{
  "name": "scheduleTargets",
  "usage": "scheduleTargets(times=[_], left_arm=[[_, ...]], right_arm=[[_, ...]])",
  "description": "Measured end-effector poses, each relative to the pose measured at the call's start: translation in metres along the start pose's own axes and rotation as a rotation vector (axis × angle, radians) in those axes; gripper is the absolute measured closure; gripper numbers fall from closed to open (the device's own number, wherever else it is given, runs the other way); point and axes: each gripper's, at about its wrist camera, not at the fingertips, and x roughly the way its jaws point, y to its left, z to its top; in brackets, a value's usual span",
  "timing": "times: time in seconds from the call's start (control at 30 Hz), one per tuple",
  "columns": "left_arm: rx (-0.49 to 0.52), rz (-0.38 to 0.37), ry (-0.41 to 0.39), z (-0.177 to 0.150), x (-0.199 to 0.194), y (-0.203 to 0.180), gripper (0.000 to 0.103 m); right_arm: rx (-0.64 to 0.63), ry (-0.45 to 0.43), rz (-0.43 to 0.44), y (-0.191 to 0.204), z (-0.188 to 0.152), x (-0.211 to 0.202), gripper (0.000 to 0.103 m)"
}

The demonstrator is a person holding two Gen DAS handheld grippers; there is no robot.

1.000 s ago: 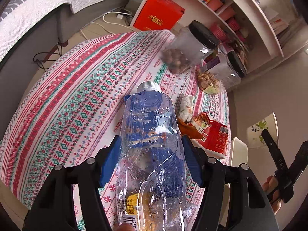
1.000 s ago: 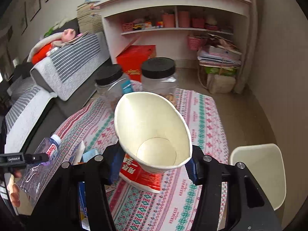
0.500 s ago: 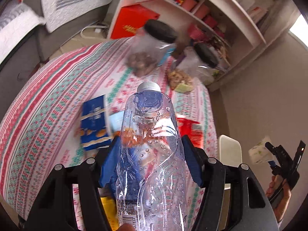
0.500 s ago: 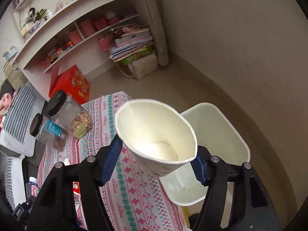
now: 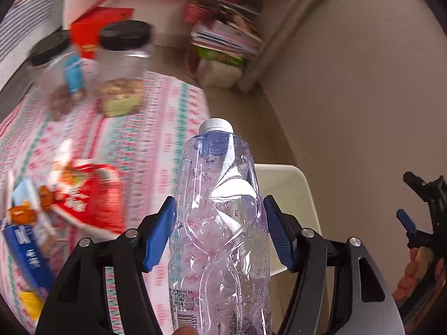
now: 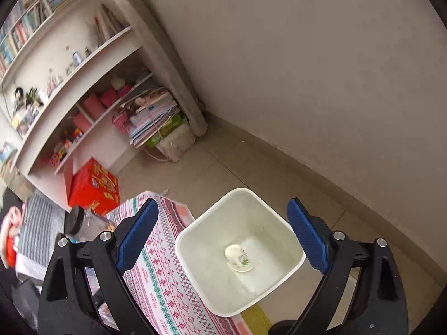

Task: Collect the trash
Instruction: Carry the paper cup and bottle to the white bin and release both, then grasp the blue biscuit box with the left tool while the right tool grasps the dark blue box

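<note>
Paper cup lies in the bin under your right gripper, its fingers spread and empty. Your left gripper squeezes the bottle; wrappers wait by the table's edge.

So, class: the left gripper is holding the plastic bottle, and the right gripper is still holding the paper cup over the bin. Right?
Not quite. The right gripper is open and empty; the right wrist view shows the paper cup lying inside the bin. The left gripper does hold the plastic bottle.
</note>
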Motion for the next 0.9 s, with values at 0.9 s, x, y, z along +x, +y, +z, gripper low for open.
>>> scheduleTargets(times=[0.9], left_arm=[[0.143,0.244,-0.065,-0.001,0.001,-0.026,0.021]], right_arm=[[-0.131,0.008,0.008,0.043,-0.009,-0.002,0.01]])
